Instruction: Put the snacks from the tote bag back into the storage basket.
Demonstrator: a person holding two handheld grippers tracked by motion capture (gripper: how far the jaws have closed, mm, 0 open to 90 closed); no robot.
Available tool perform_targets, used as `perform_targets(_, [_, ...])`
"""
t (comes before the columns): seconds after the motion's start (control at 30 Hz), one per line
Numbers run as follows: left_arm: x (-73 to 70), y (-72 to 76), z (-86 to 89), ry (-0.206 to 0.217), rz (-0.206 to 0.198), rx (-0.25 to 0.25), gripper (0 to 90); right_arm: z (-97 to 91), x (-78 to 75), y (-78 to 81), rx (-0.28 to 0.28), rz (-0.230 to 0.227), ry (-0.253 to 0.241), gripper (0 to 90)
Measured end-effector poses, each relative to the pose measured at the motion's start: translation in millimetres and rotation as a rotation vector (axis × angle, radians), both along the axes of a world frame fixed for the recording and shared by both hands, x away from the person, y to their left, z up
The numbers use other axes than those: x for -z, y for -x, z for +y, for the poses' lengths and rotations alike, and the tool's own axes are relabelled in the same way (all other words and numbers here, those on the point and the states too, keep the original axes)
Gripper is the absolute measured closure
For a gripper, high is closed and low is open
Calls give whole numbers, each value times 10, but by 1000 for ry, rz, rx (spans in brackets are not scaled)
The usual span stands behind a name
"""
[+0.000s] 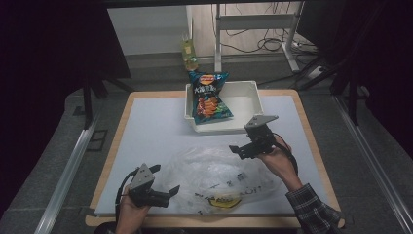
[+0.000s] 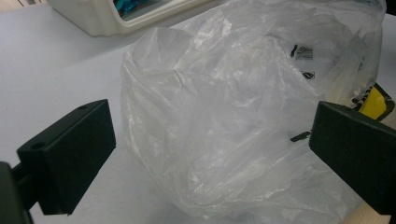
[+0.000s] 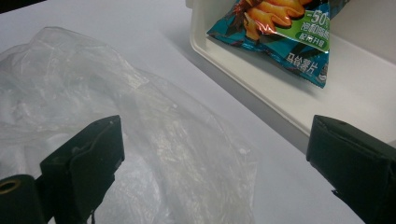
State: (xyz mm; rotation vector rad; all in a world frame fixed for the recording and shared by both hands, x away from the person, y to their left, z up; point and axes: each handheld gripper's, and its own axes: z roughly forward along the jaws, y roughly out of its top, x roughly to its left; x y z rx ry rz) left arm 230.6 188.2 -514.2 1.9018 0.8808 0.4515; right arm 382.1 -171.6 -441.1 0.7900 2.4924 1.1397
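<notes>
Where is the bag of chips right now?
In the high view the chip bag leans inside the left end of the white bin at the table's far side, beyond the clear plastic bag.

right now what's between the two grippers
The clear plastic bag lies crumpled between the left gripper and right gripper, seen in the high view.
</notes>
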Motion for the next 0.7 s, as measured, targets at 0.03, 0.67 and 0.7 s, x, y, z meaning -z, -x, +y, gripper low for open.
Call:
perform_targets(0.03, [1,-1,0,0,2,0,3,-9,0,15,1,-1,0,41])
perform_targets(0.67, [6,-19,23,35,37,-3,2,-166,28,284,4,6,-1,9])
perform_targets(0.7, [5,-19,26,35,37,-2,2,-176,31,299,8,6,-2,7])
